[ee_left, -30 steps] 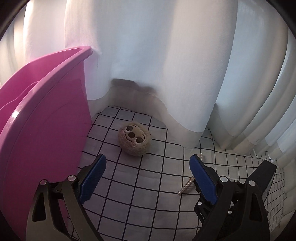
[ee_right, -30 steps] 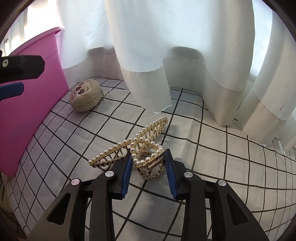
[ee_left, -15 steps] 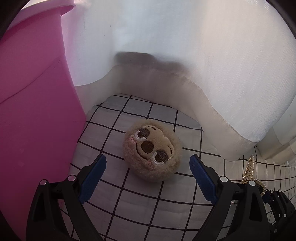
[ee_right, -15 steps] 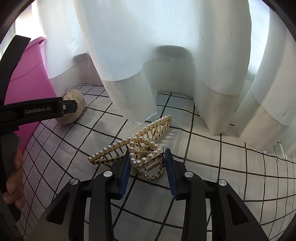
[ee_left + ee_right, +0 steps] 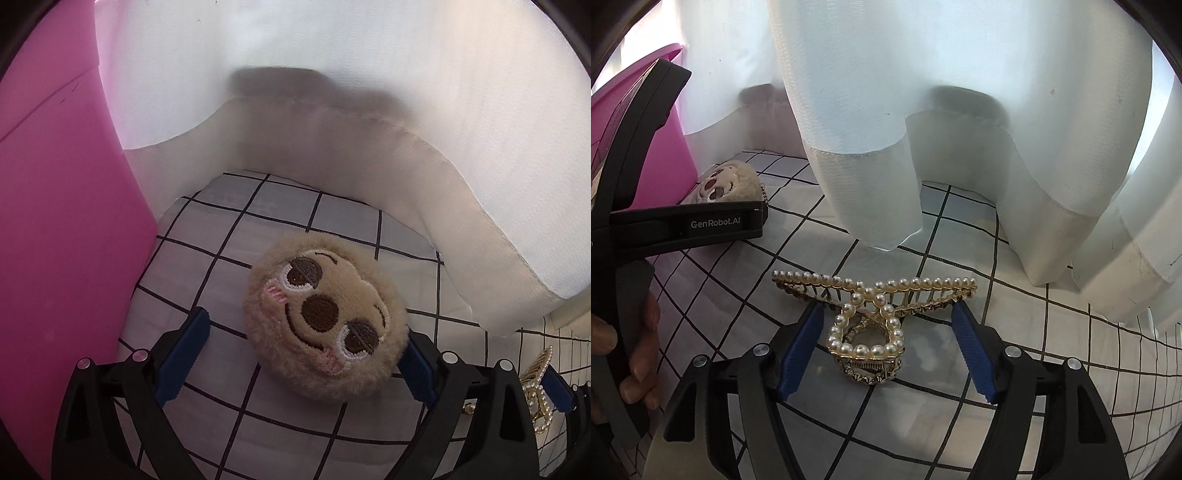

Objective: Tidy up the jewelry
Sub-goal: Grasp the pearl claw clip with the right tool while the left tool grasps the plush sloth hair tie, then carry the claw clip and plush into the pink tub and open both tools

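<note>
A beige plush sloth-face charm (image 5: 325,325) lies on the checked cloth (image 5: 258,229). My left gripper (image 5: 303,354) is open, its blue pads on either side of the charm; the right pad looks close to or touching it. A gold hair claw set with pearls (image 5: 873,317) lies on the cloth in the right wrist view. My right gripper (image 5: 886,347) is open around it, pads apart from it. The charm (image 5: 727,184) also shows at left in the right wrist view, behind the left gripper's body. The claw (image 5: 539,387) shows at the left wrist view's right edge.
A pink plastic bin (image 5: 62,229) stands at the left, close to the charm. White curtains (image 5: 923,110) hang down to the cloth right behind both objects. A hand (image 5: 631,354) holds the left gripper's handle.
My left gripper has moved forward until the charm sits between its pads. My right gripper has opened and let go of the pearl claw, which now lies crosswise on the cloth.
</note>
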The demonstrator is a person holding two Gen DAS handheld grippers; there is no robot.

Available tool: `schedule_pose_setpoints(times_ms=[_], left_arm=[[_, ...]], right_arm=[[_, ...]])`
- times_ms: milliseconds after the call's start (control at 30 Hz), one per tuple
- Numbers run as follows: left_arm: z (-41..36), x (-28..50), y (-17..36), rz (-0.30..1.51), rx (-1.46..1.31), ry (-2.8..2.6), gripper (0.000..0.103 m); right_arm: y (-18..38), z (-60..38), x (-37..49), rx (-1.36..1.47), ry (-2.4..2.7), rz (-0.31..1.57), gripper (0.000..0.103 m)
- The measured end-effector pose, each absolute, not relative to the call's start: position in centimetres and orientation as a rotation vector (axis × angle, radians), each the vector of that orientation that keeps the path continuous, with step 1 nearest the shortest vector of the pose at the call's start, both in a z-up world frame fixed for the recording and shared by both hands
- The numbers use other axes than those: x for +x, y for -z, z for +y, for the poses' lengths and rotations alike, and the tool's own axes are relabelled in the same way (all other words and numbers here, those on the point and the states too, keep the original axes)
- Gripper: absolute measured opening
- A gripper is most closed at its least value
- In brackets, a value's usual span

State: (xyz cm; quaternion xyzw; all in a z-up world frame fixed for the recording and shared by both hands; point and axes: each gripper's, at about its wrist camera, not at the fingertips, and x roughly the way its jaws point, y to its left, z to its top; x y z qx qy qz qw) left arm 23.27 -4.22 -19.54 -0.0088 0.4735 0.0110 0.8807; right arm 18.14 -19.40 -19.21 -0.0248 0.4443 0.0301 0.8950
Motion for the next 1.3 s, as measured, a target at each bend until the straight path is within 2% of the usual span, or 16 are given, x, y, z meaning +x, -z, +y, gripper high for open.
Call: schedule_pose_setpoints(times_ms=[100, 233, 267, 300, 333, 367, 400, 600, 1033, 1300], left_arm=[[-4.3, 23.9, 19.8, 0.971, -0.011, -0.031, 0.098], [-4.4, 24.1, 19.7, 0.965, -0.015, -0.032, 0.096], [-4.3, 24.0, 19.6, 0.963, -0.017, -0.036, 0.092], [-4.3, 24.0, 19.5, 0.957, -0.018, -0.034, 0.082], [-4.3, 23.9, 19.2, 0.951, -0.013, -0.029, 0.076], [-4.4, 23.9, 19.0, 0.946, -0.008, -0.018, 0.062], [-4.5, 23.8, 18.9, 0.948, -0.001, -0.014, 0.060], [-3.7, 22.5, 18.6, 0.945, -0.029, -0.005, 0.052], [-4.6, 15.5, 13.7, 0.888, -0.047, 0.115, 0.052], [-6.1, 9.5, 9.0, 0.877, -0.046, 0.188, 0.051]], right_arm=[[19.3, -19.1, 18.6, -0.048, -0.055, 0.912, 0.071], [19.3, -19.3, 18.7, -0.019, -0.063, 0.901, 0.069], [19.3, -19.4, 18.7, -0.008, -0.069, 0.899, 0.064], [19.2, -19.5, 18.6, 0.002, -0.075, 0.898, 0.059], [19.1, -19.9, 18.2, 0.011, -0.076, 0.894, 0.045], [18.9, -20.2, 17.8, 0.020, -0.080, 0.891, 0.032], [18.9, -20.3, 17.6, 0.023, -0.079, 0.889, 0.031], [18.4, -21.3, 15.8, 0.067, -0.072, 0.869, 0.031], [14.7, -23.2, 8.9, 0.133, -0.033, 0.840, 0.030], [10.6, -24.1, 4.4, 0.123, 0.002, 0.808, 0.030]])
